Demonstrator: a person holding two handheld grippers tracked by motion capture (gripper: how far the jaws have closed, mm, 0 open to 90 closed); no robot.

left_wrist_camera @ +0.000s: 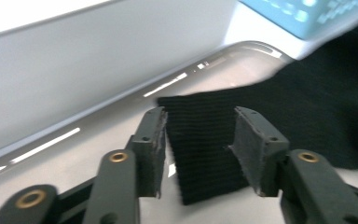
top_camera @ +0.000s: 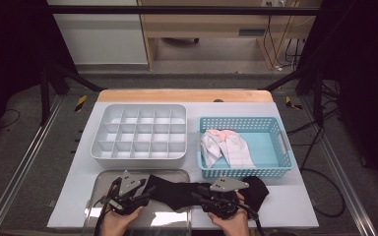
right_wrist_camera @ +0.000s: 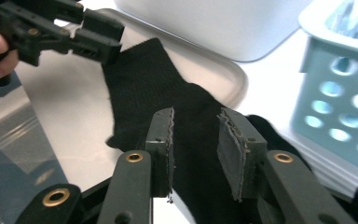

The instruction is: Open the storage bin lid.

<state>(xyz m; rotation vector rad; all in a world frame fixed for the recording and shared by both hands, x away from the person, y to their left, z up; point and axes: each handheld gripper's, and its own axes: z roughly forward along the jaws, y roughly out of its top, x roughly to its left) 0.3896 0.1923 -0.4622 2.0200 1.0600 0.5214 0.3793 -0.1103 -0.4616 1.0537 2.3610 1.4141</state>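
Note:
A black sock (top_camera: 174, 189) lies flat, its cuff on a shiny metal tray (top_camera: 103, 179) and its foot on the white mat. My left gripper (top_camera: 145, 194) is at the cuff end, jaws open. In the left gripper view the left gripper (left_wrist_camera: 200, 116) straddles the ribbed cuff of the sock (left_wrist_camera: 205, 140) without pinching it. My right gripper (top_camera: 200, 195) hovers open over the sock's middle; in the right gripper view the right gripper (right_wrist_camera: 196, 116) has the sock (right_wrist_camera: 144, 79) below its jaws, and the left gripper (right_wrist_camera: 98, 35) shows at the cuff.
A grey compartment organiser (top_camera: 98, 152) stands behind the tray. A blue basket (top_camera: 286, 147) to its right holds white and pink cloths (top_camera: 226, 145). White mat lies bare to the right of the sock.

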